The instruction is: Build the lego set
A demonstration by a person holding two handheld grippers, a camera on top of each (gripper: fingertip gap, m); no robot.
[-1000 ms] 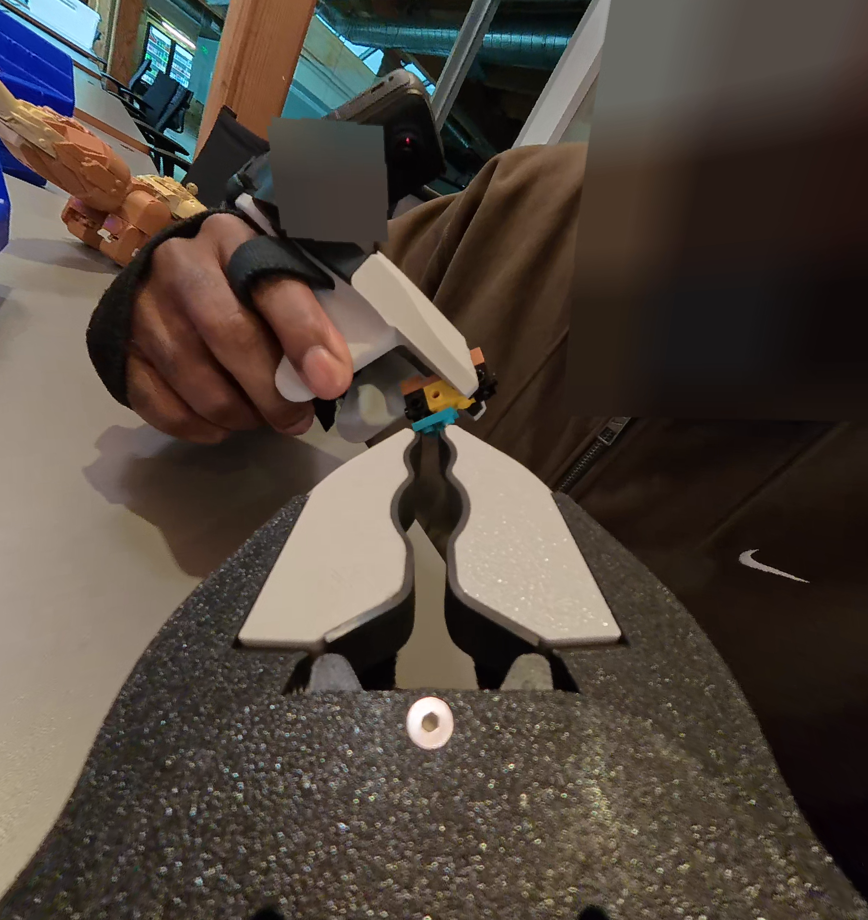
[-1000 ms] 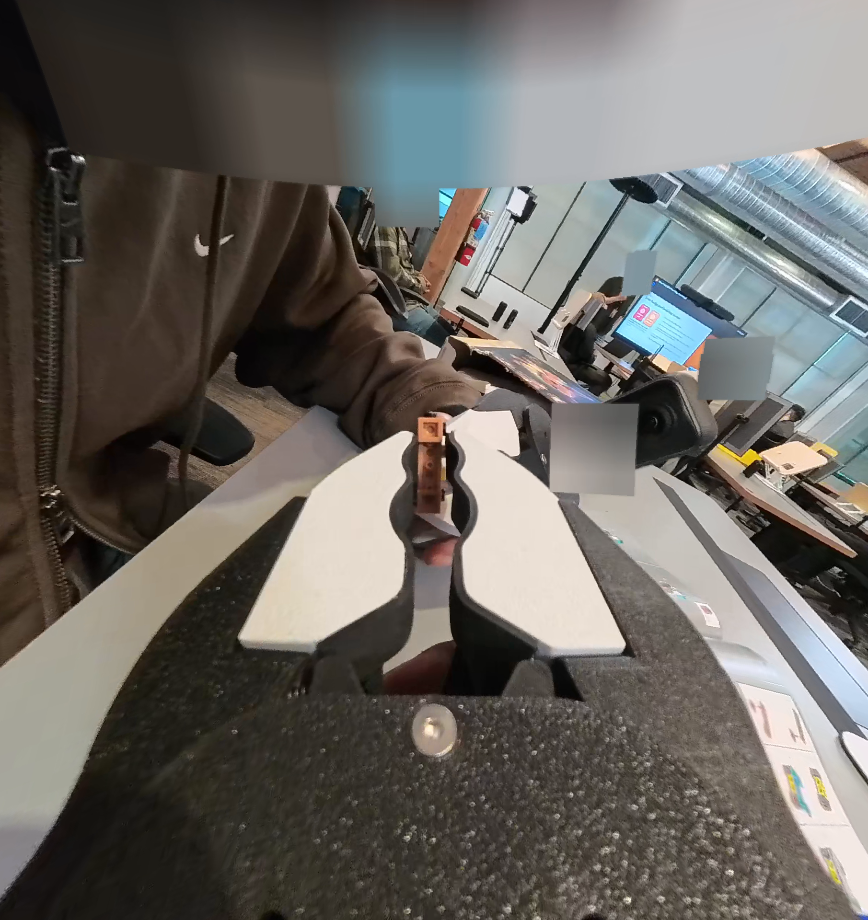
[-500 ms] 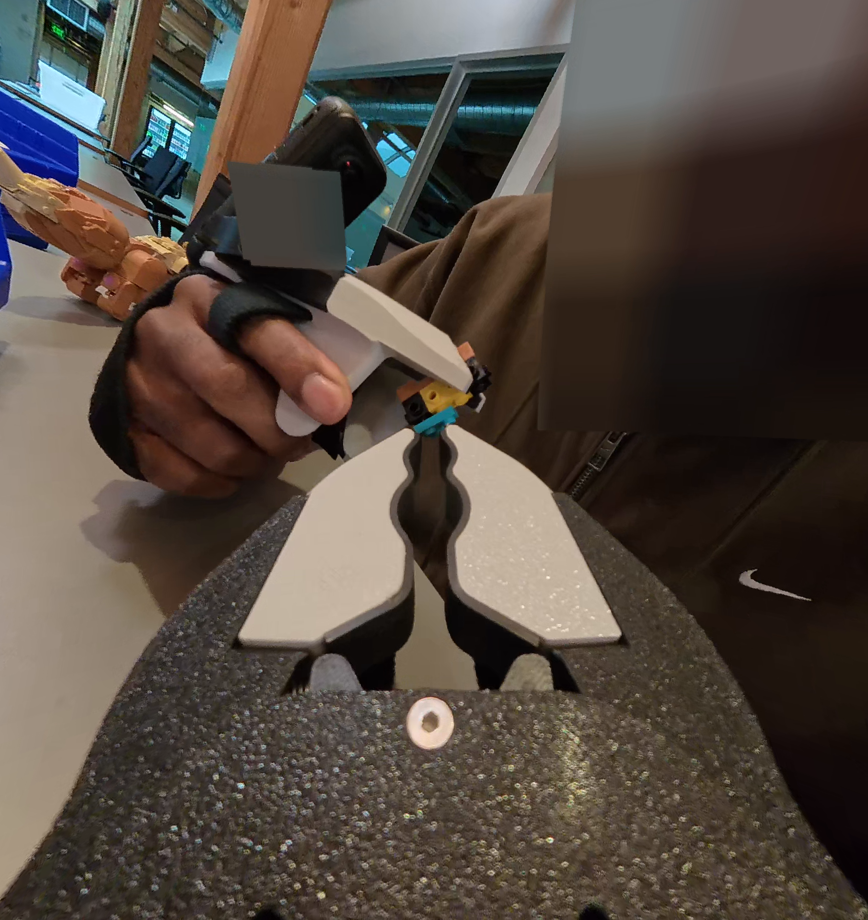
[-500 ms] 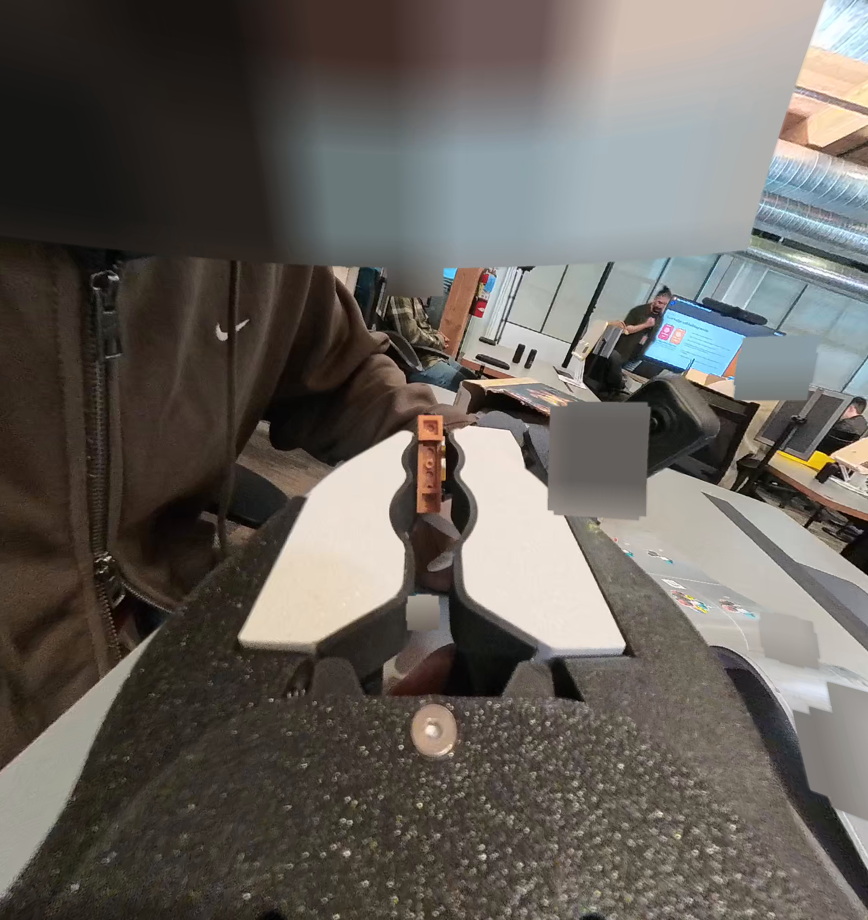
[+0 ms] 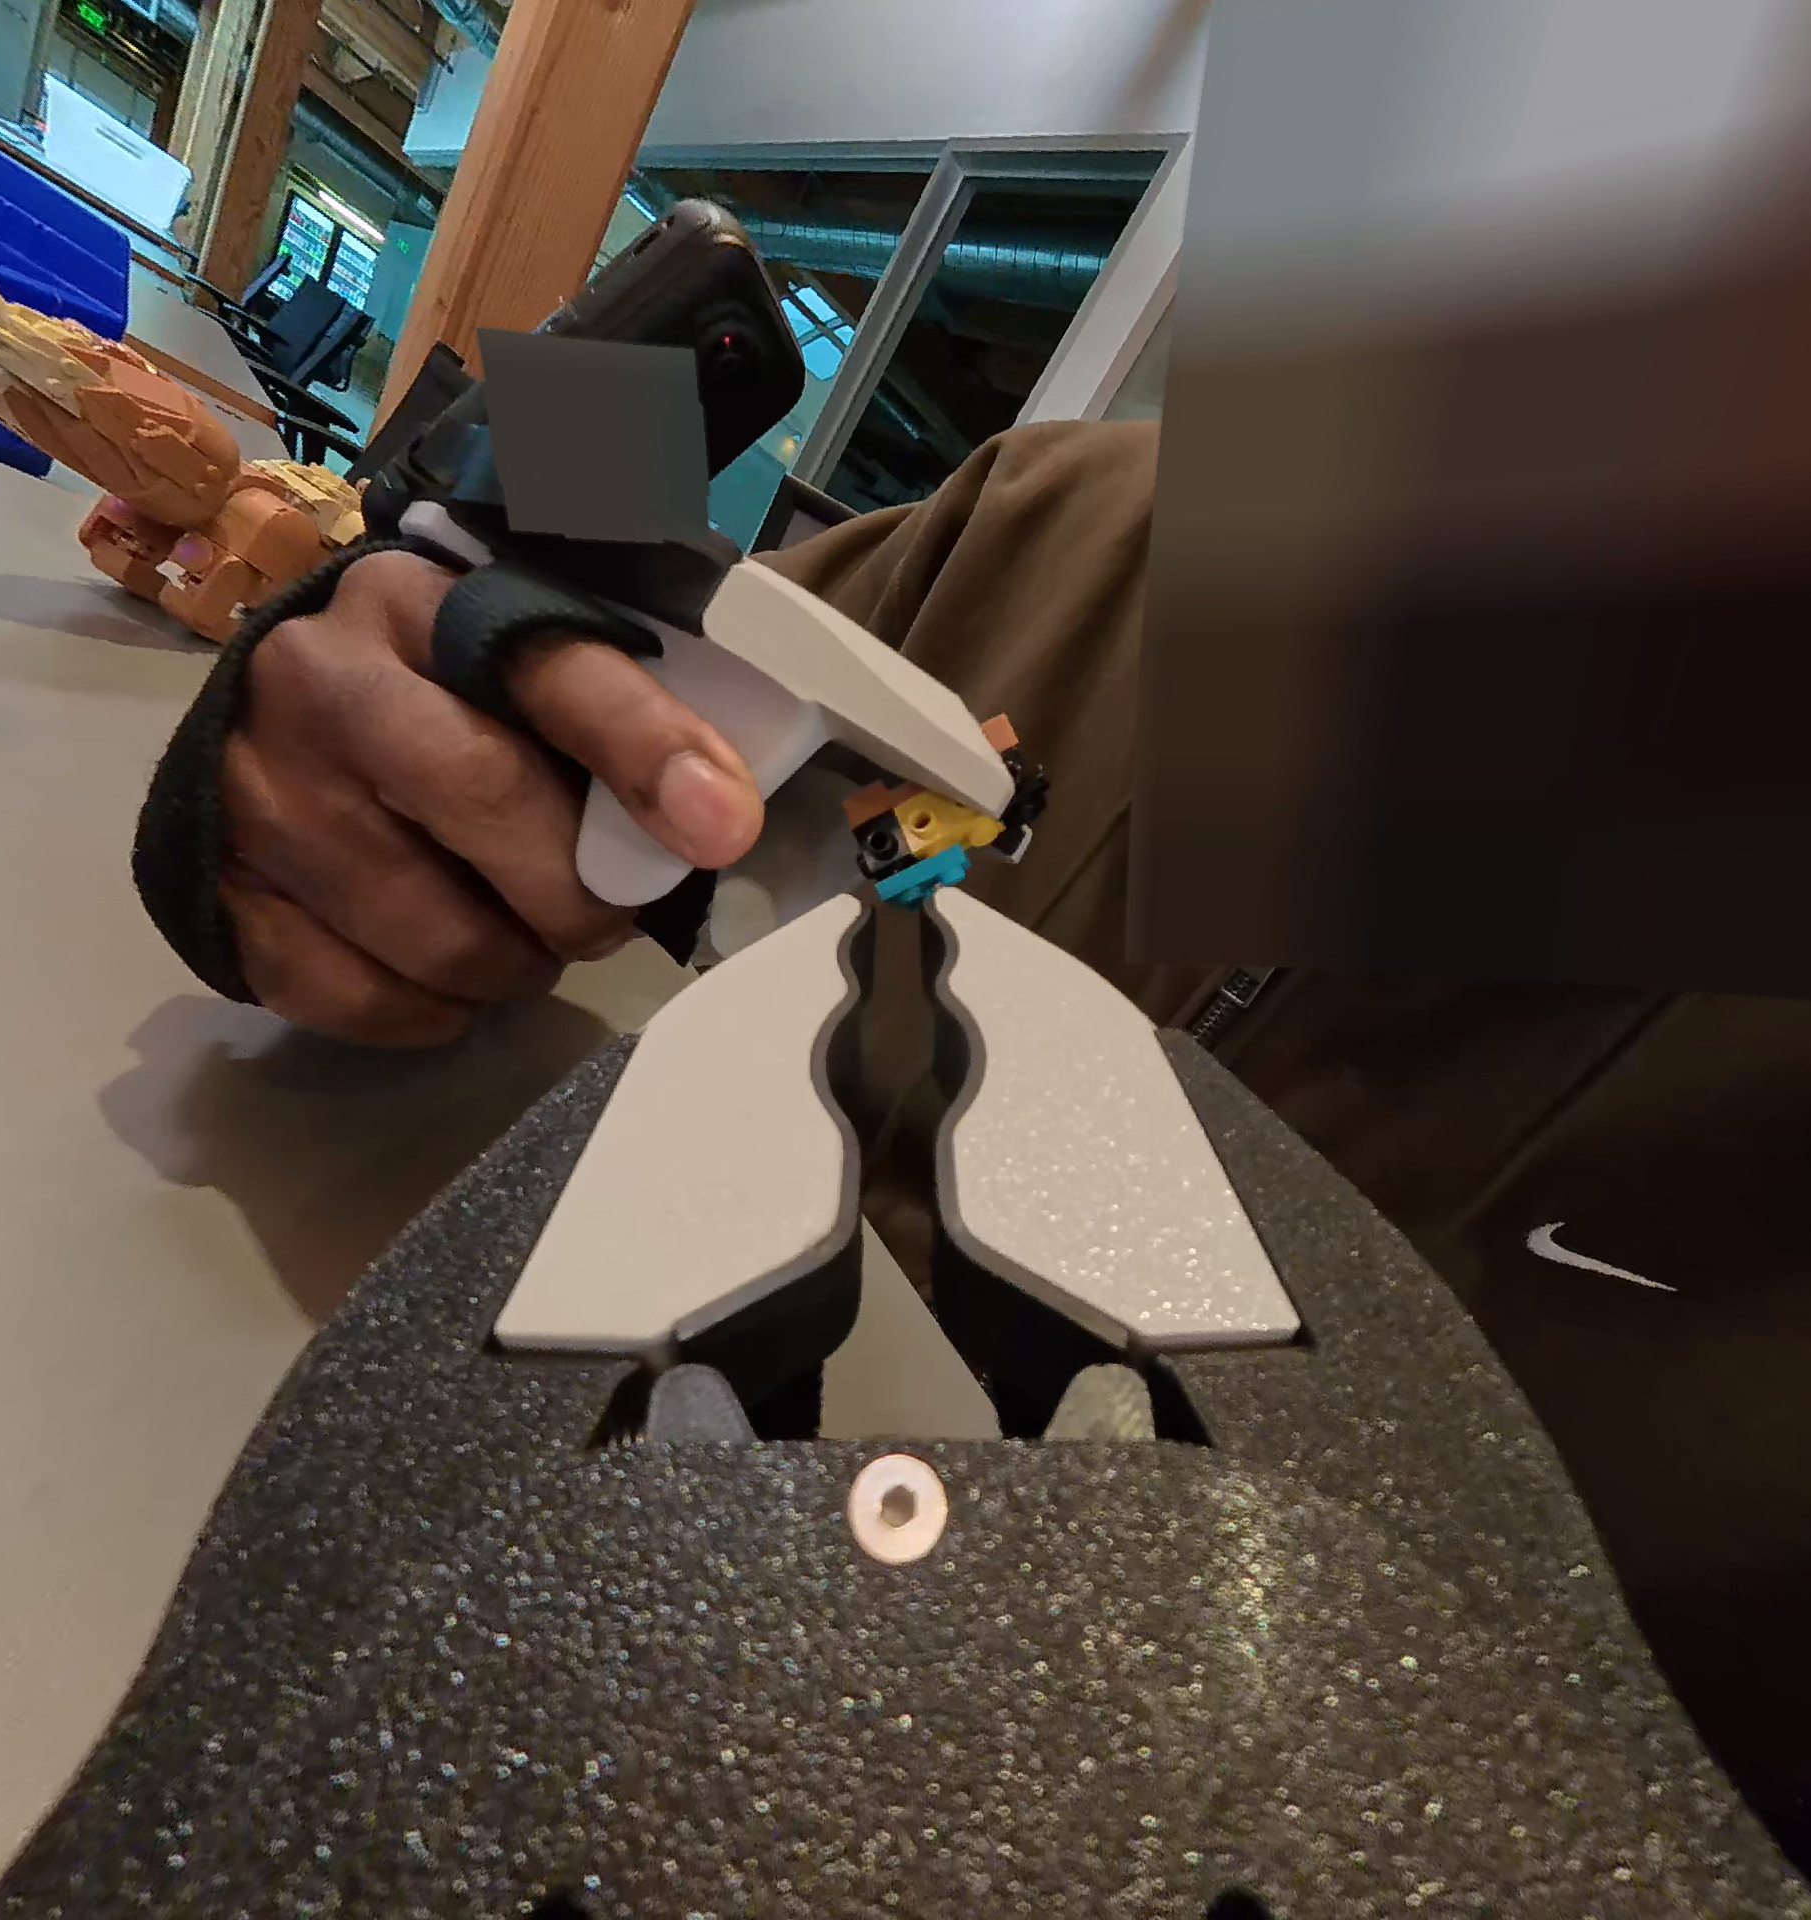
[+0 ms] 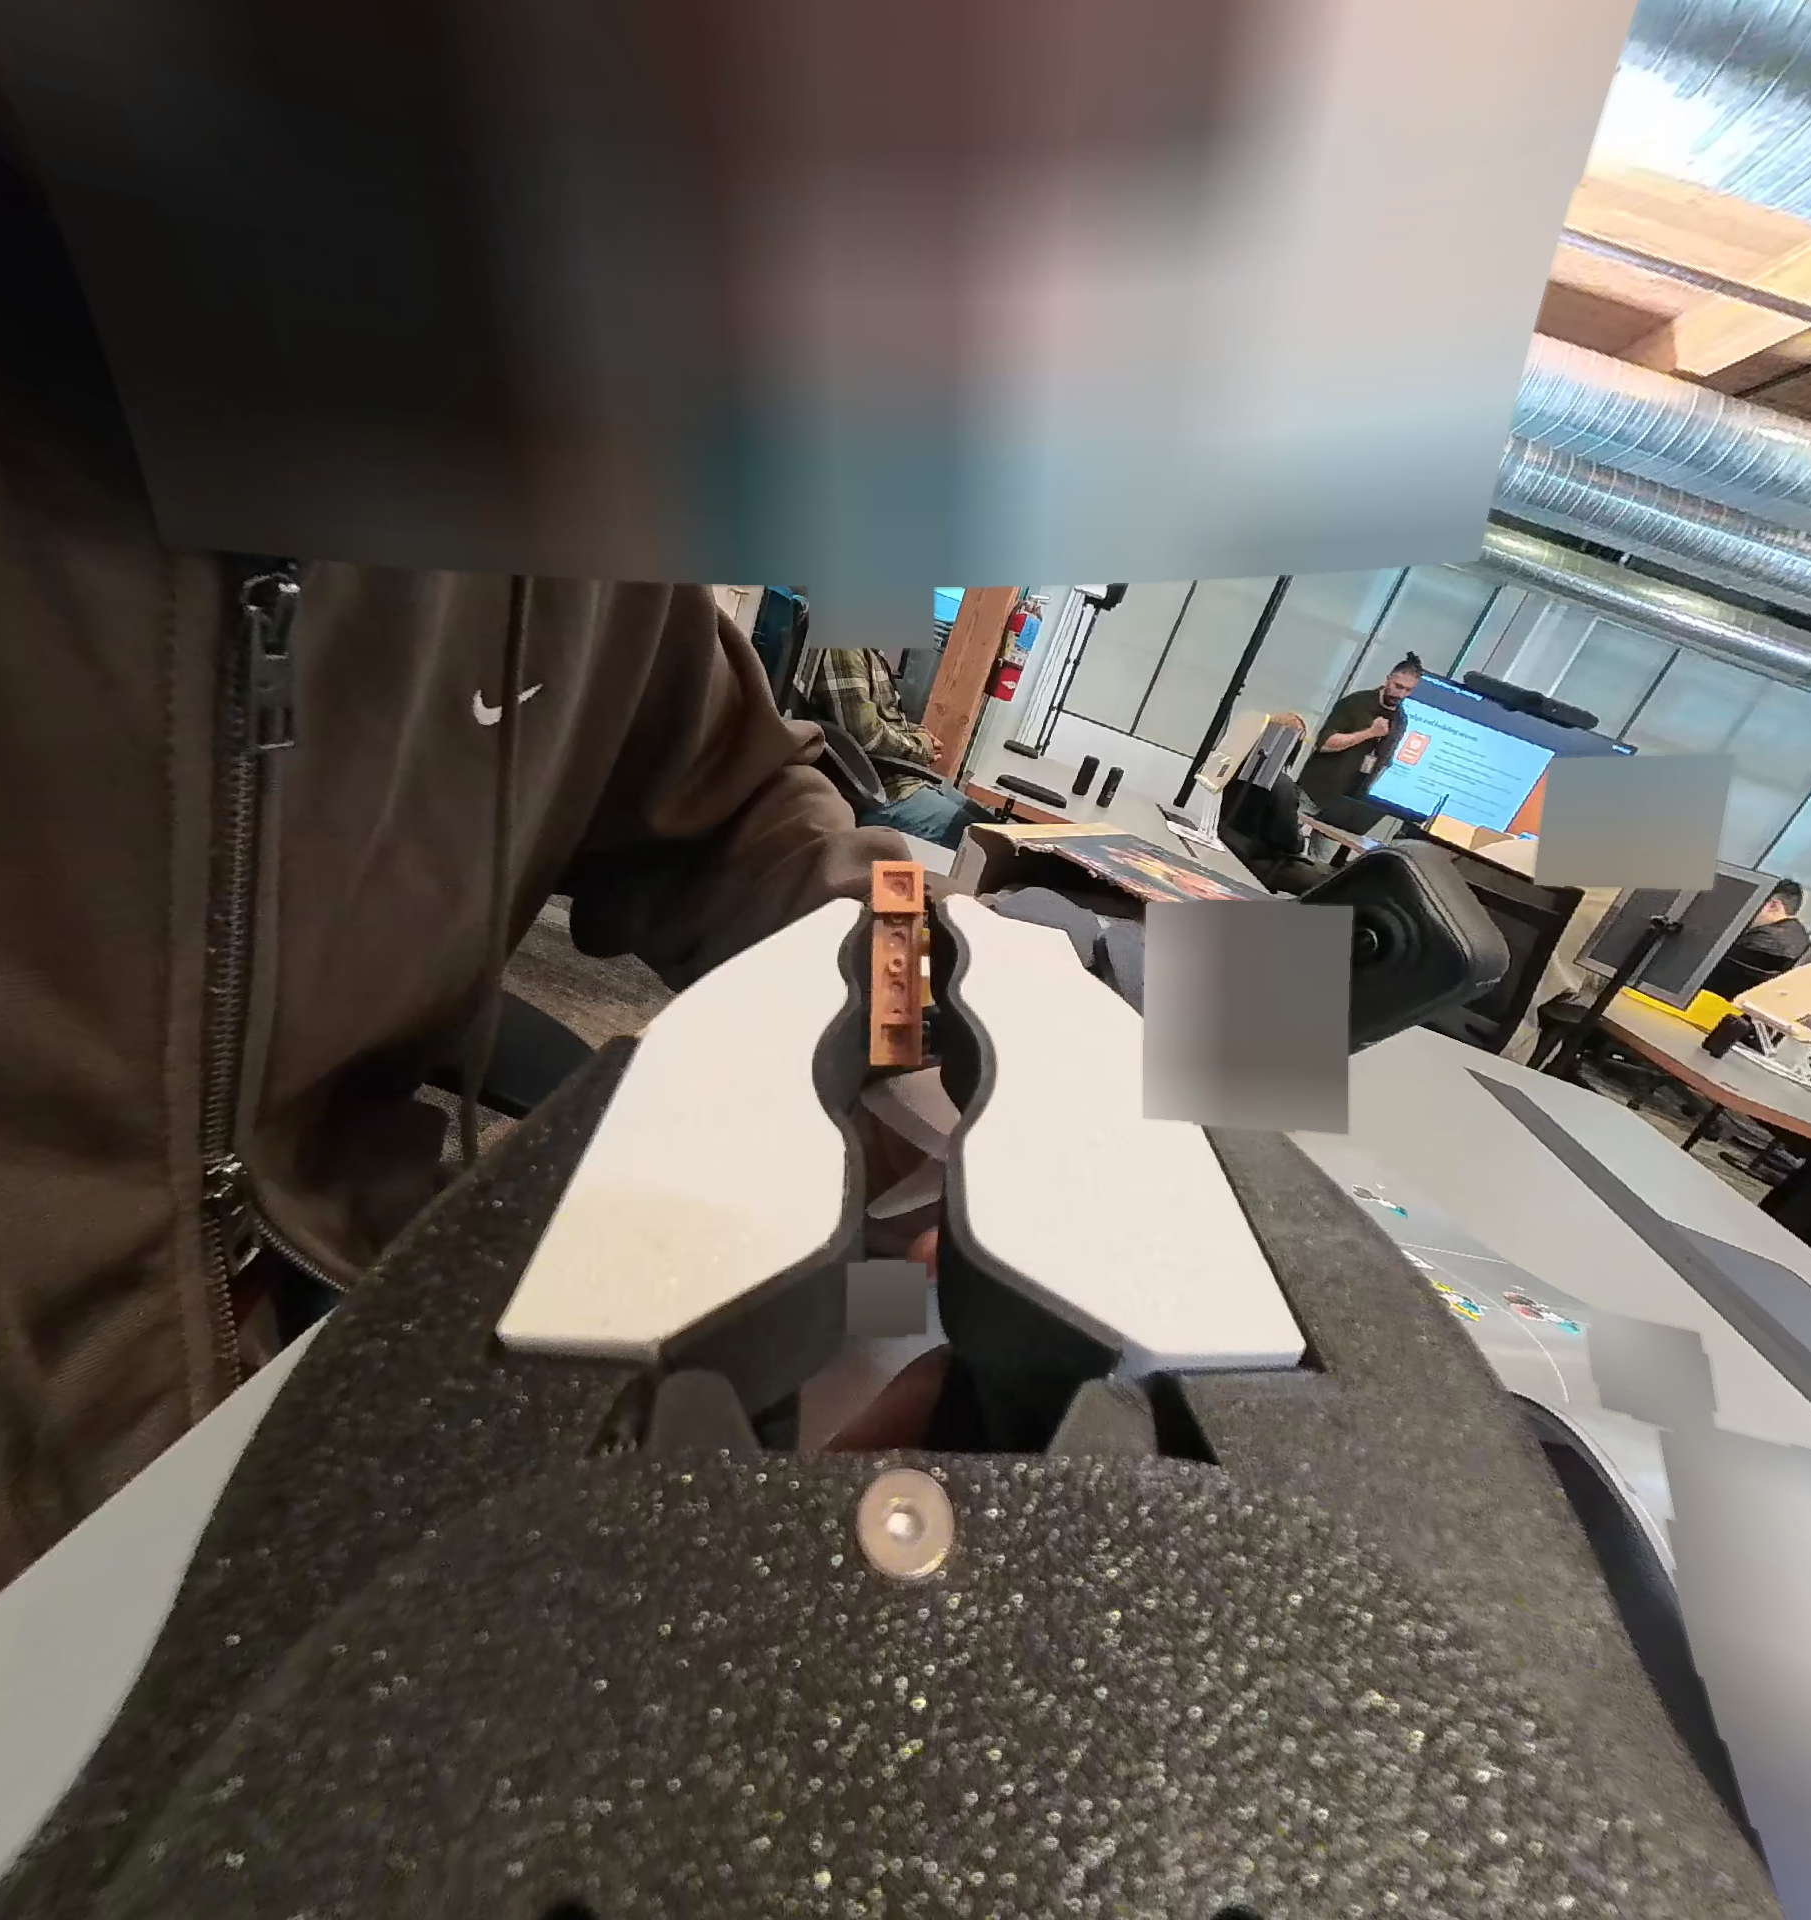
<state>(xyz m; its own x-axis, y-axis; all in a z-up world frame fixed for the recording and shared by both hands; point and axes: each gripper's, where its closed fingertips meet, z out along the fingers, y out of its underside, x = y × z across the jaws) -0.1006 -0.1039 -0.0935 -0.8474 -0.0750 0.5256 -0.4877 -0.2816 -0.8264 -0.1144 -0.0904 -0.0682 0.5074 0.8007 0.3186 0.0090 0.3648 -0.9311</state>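
Right gripper (image 6: 899, 914) pinches a small brick assembly (image 5: 937, 826) above the table (image 5: 39, 1195). Left gripper (image 5: 899, 914), its jaws nearly pressed together, nips the assembly's teal plate (image 5: 916, 881). Tan lego model (image 5: 153, 488) lies well apart.

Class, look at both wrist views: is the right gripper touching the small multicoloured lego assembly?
Touching. In the left wrist view the right gripper has its pale fingers closed over the small multicoloured lego assembly; the right wrist view shows a brown piece clamped between them.

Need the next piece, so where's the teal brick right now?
Left wrist view, centre: the teal brick sits at the left tool's tips, under the yellow brick.
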